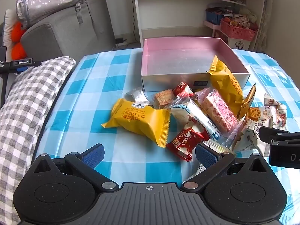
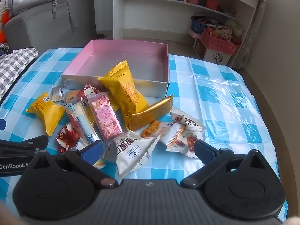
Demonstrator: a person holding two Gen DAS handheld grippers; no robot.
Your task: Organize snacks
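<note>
I hold my left gripper (image 1: 149, 156) and right gripper (image 2: 148, 151) spread wide and empty above the near edge of the heap of wrapped snack packets (image 2: 105, 116). Just beyond it sits the empty pink-lined cardboard box (image 2: 166, 56), presumably meant to receive them.

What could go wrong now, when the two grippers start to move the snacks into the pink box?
1. The snacks lie in an overlapping pile; closing on the pink bar could drag the white-blue packet along.
2. One yellow packet leans on the pink box wall and may slide if neighbours shift.
3. The left gripper and right gripper, both open, hover close together and might collide.
</note>
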